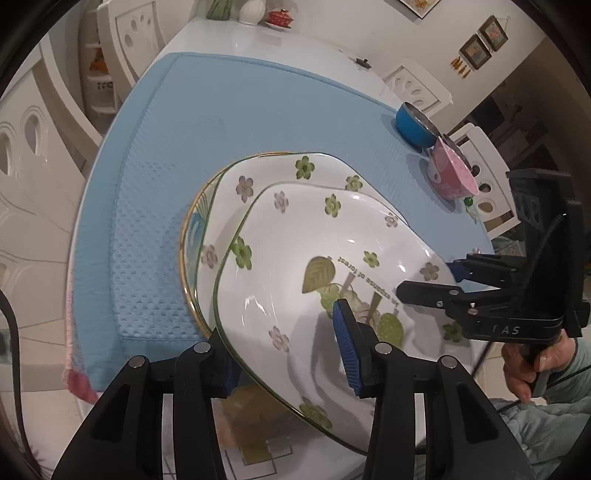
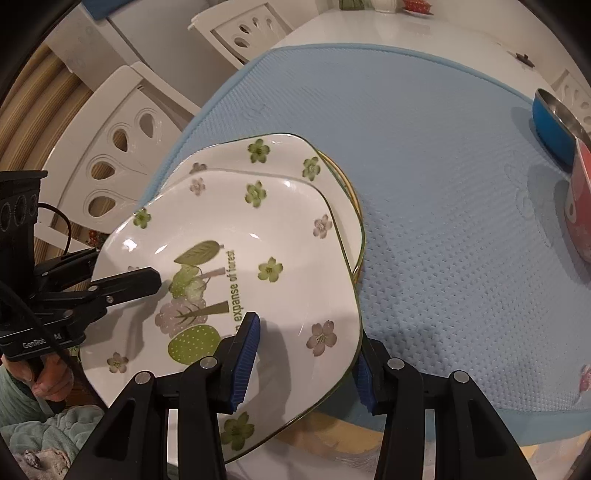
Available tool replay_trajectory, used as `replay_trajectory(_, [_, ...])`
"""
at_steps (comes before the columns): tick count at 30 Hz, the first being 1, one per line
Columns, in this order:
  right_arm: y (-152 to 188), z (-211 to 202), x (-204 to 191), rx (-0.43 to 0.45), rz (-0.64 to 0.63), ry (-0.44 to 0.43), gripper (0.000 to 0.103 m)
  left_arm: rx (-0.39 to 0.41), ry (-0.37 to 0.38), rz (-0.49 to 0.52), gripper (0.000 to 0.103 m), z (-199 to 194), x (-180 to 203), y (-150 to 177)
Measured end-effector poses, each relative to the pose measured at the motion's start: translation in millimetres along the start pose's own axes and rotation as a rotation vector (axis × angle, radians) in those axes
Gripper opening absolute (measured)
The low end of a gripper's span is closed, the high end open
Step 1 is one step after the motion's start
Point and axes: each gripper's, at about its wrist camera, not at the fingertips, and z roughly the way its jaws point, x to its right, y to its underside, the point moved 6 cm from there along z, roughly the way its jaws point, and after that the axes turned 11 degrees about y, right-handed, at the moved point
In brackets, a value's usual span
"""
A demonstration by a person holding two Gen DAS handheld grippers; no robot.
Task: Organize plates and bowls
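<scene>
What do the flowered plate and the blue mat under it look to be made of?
Flowered plate: likely glazed ceramic, since it is white, glossy and shows sharp light glints and a printed pattern. Blue mat: seems a soft woven or foam-like fabric, matte, with a dimpled waffle texture and a stitched edge.

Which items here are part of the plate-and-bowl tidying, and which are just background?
In the job: held flowered plate, flowered plate beneath, gold-rimmed plate, blue bowl, pink bowl, left gripper, right gripper.
Just lying about: blue mat, red lidded dish, white chairs.

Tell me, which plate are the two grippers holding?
The top flowered plate with the forest words on it. The left gripper and right gripper pinch its rim; the other plates lie underneath.
</scene>
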Motion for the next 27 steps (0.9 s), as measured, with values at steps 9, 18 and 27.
replay_trajectory(9, [-14,6,-5,-0.009,0.007,0.026,0.045,-0.040,0.037,-0.011,0.040,-6,-5,-1])
replay_trajectory(18, [-31,-4,-1,0.027,0.056,0.025,0.045,-0.103,0.047,0.040,0.040,-6,0,1])
replay_trajectory(27, [-38,-15,16,0.060,0.101,0.041,0.045,-0.061,-0.003,0.010,0.040,-34,-22,-10])
